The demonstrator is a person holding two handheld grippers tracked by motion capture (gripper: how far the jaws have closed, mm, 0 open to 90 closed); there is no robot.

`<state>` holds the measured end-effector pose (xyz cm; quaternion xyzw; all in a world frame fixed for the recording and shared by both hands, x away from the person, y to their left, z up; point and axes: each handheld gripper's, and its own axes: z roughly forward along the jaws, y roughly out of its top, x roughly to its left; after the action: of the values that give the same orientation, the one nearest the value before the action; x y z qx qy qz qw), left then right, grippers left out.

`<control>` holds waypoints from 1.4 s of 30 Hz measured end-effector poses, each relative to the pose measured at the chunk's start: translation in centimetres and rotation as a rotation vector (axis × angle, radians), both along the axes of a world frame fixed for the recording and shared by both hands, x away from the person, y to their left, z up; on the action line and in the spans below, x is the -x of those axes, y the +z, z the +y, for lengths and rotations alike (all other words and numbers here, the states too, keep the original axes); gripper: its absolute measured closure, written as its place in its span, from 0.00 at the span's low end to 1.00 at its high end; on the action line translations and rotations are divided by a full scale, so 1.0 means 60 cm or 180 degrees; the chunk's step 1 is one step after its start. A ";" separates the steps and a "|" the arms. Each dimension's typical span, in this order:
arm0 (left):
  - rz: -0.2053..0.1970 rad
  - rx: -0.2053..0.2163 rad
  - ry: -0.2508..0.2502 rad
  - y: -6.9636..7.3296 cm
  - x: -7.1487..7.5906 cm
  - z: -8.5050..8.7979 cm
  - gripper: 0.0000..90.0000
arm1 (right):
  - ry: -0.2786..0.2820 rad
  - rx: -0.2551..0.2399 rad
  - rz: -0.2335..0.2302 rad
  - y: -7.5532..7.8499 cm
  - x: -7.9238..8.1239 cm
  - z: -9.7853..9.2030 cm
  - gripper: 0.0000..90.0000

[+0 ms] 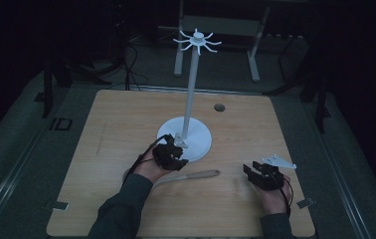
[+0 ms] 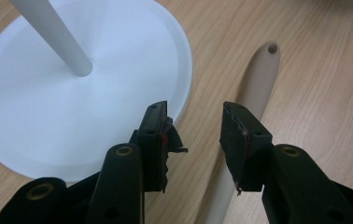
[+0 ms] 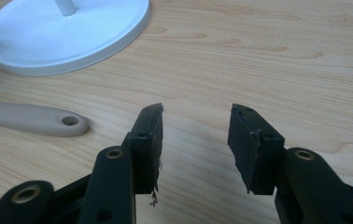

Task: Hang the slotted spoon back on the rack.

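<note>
Two grippers work here: our left gripper (image 2: 194, 121) hangs with jaws apart above the beige handle (image 2: 254, 84) (beside the white stand base (image 2: 48, 107)); we should lower squarely before squeezing. Our right gripper (image 3: 195, 123) waits, released, holding nothing.

On the wooden table (image 1: 126, 114) stands a white stand (image 1: 191, 99) with a round base and hooks at its top. The left gripper (image 1: 172, 155) is at the near left edge of this base, just beyond a beige handle (image 1: 196, 175) lying on the table. The right gripper (image 1: 261, 174) is well apart, near the right side, with its jaws spread and nothing between them.
</note>
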<state>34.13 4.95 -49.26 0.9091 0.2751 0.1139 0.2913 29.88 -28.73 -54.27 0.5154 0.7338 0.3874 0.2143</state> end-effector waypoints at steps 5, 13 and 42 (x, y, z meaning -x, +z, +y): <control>0.0056 -0.0142 -0.0118 -0.002 -0.003 -0.007 0.69 | -0.0030 0.0006 0.0018 -0.001 -0.001 -0.004 0.60; 0.0171 -0.0316 -0.0198 -0.017 -0.007 -0.018 0.70 | -0.0081 -0.0008 0.0057 -0.004 -0.002 -0.007 0.58; 0.0576 -0.0782 -0.0592 -0.056 -0.009 -0.064 0.78 | -0.0080 0.0054 0.0096 -0.012 -0.003 -0.006 0.56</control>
<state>34.69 1.10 -52.64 0.9659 0.1989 0.0369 0.1614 30.05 -29.10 -54.98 0.5284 0.7337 0.3707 0.2124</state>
